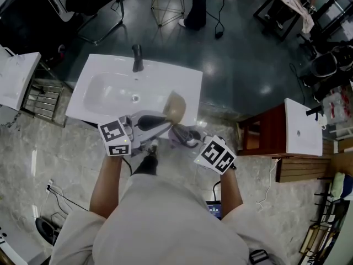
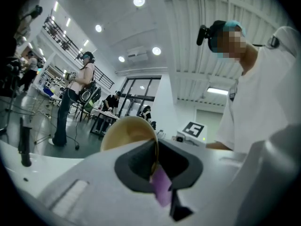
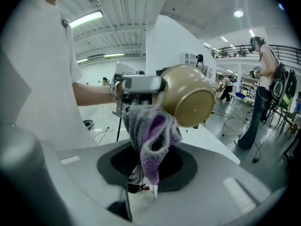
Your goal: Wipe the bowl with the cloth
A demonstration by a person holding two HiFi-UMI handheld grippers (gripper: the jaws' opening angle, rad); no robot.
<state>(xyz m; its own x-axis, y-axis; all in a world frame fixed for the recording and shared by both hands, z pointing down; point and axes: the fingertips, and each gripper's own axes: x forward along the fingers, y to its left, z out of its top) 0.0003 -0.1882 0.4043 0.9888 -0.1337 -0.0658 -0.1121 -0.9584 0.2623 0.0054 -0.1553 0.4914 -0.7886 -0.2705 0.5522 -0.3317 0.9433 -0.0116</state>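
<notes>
The person's pale shirt (image 1: pixel 160 225) fills the foreground. Beyond it the left tongs (image 2: pixel 159 169) are clenched on the rim of the gold bowl (image 1: pixel 175 107), which is tipped on its side over the front edge of the white sink (image 1: pixel 105 90). The right tongs (image 3: pixel 143 180) grasp a bunched purple-grey cloth (image 3: pixel 150 131), just beside the bowl's underside.

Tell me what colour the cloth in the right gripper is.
Grey and purple; the cloth shows best in the right gripper view.
</notes>
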